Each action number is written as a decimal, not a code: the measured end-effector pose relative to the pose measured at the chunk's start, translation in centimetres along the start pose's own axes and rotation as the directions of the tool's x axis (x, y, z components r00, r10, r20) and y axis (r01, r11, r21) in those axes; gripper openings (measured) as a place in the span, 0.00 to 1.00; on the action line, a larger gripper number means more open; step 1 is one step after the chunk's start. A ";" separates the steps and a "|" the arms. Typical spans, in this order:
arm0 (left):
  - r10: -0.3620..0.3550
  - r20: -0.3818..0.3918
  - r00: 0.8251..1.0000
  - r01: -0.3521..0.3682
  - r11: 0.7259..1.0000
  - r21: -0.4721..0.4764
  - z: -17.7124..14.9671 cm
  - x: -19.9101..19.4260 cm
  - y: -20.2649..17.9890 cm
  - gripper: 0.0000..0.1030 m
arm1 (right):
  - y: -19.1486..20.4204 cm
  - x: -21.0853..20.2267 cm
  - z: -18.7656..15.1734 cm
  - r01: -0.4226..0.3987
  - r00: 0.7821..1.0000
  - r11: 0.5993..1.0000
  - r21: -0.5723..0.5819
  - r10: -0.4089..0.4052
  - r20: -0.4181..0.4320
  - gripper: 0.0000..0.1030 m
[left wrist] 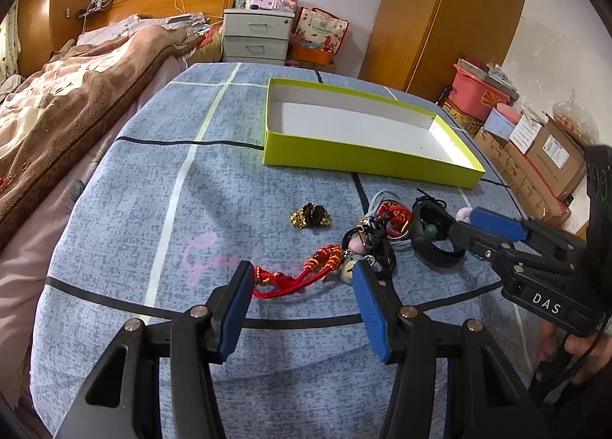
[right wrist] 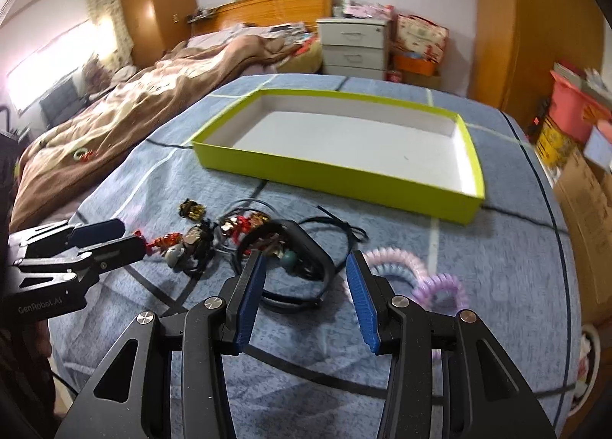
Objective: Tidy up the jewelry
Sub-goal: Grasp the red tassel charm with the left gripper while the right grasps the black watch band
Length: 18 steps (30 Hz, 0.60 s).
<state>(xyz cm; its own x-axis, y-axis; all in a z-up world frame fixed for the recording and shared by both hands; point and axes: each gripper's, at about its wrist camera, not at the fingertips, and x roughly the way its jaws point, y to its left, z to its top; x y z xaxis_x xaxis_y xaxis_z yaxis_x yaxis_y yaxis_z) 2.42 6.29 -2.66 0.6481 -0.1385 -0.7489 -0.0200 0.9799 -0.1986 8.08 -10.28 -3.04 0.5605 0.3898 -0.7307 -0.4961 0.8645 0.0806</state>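
A pile of jewelry lies on the blue cloth in front of an empty lime-green box [left wrist: 367,161] [right wrist: 344,175]. A red knotted cord [left wrist: 302,276] lies just ahead of my open left gripper [left wrist: 302,278], between its fingertips. A black and gold piece [left wrist: 310,215] [right wrist: 192,208] sits apart. A black band [left wrist: 434,236] [right wrist: 302,247] lies by my open right gripper [right wrist: 306,267], whose fingers [left wrist: 493,223] reach in from the right. Pink and purple coil ties [right wrist: 417,272] lie right of it.
The table [left wrist: 153,171] is covered with a blue plaid cloth. A bed with a brown blanket [left wrist: 57,106] lies to the left. Cardboard boxes [left wrist: 550,156] and a pink bin [left wrist: 478,91] stand to the right. A white drawer unit [left wrist: 256,35] stands behind.
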 end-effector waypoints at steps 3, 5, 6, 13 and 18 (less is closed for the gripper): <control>-0.021 -0.001 1.000 0.021 1.000 -0.002 0.0 -0.2 0.2 0.54 | -0.2 1.0 0.4 0.005 1.000 1.000 -0.005 -0.005 -0.031 0.44; -0.028 -0.003 1.000 0.028 0.999 0.015 0.0 -0.3 0.3 0.54 | -0.4 1.4 0.6 -0.011 0.999 1.000 -0.005 0.011 -0.042 0.44; -0.027 -0.003 1.000 0.027 0.999 0.024 -0.1 -0.3 0.3 0.54 | -0.6 1.5 0.6 -0.022 0.999 1.000 0.004 0.022 -0.047 0.44; -0.033 -0.025 0.999 0.033 0.999 0.032 -0.3 0.0 1.0 0.54 | -1.2 1.9 0.6 -0.009 0.998 1.000 0.016 0.010 -0.064 0.24; -0.012 -0.039 0.999 0.014 0.999 0.046 -0.1 0.4 1.4 0.54 | -1.9 1.6 0.6 -0.013 0.998 0.999 0.035 0.015 -0.053 0.13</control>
<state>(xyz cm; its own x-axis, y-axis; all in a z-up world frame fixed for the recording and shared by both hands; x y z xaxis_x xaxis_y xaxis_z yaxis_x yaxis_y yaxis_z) 2.58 7.58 -3.34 0.6178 -0.1562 -0.7707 0.0240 0.9834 -0.1800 10.28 -11.08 -3.99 0.5172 0.3857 -0.7641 -0.4803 0.8697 0.1139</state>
